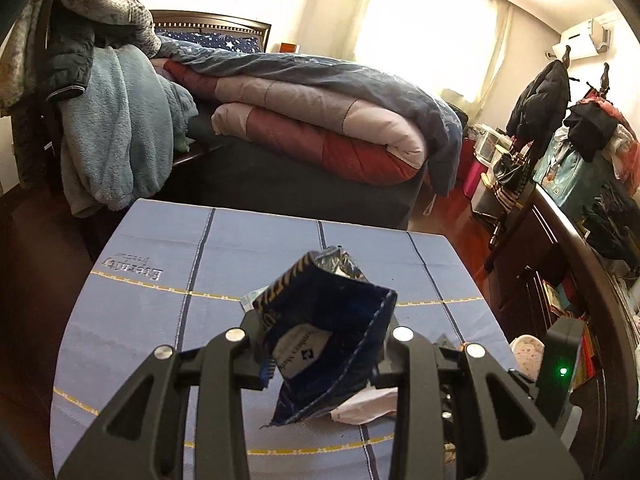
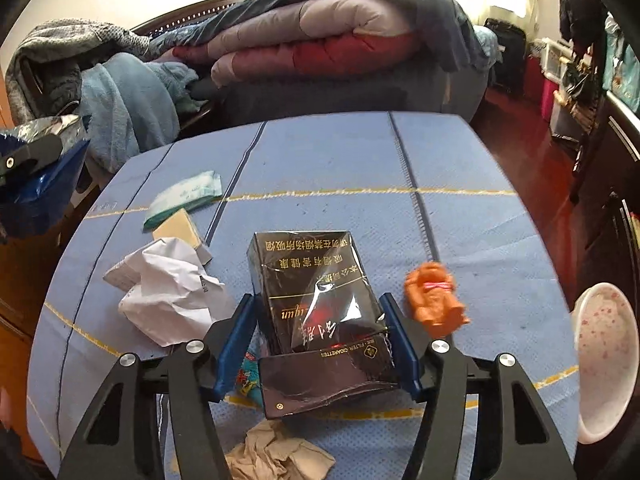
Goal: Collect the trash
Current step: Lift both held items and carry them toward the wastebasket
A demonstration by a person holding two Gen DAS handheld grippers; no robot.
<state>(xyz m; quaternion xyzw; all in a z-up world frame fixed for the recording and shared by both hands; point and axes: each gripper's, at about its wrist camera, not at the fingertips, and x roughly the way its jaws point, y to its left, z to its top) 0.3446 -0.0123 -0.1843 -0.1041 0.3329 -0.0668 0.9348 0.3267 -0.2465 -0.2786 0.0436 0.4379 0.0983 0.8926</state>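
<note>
left wrist view: the left gripper (image 1: 320,356) has its jaws clamped on a torn dark blue snack bag (image 1: 326,332), foil lining showing at the open top, held up above the desk (image 1: 160,320) with its blue cloth. a crumpled white paper (image 1: 360,410) lies on the cloth just under the bag. behind the desk stands a bed (image 1: 304,184) piled with folded quilts.

right wrist view: the right gripper (image 2: 316,344) straddles a black cigarette pack (image 2: 320,316) that rests on the desk; the blue jaws sit right at the pack's two sides, but whether they press on it i cannot tell. an orange toy figure (image 2: 434,298) lies just to the right of the pack. the crumpled white paper (image 2: 168,294) is to the pack's left, with a green-and-white packet (image 2: 184,196) farther back. a crumpled tan tissue (image 2: 276,456) lies near the bottom edge. a pink-speckled bowl (image 2: 604,360) stands at the desk's right edge.
</note>
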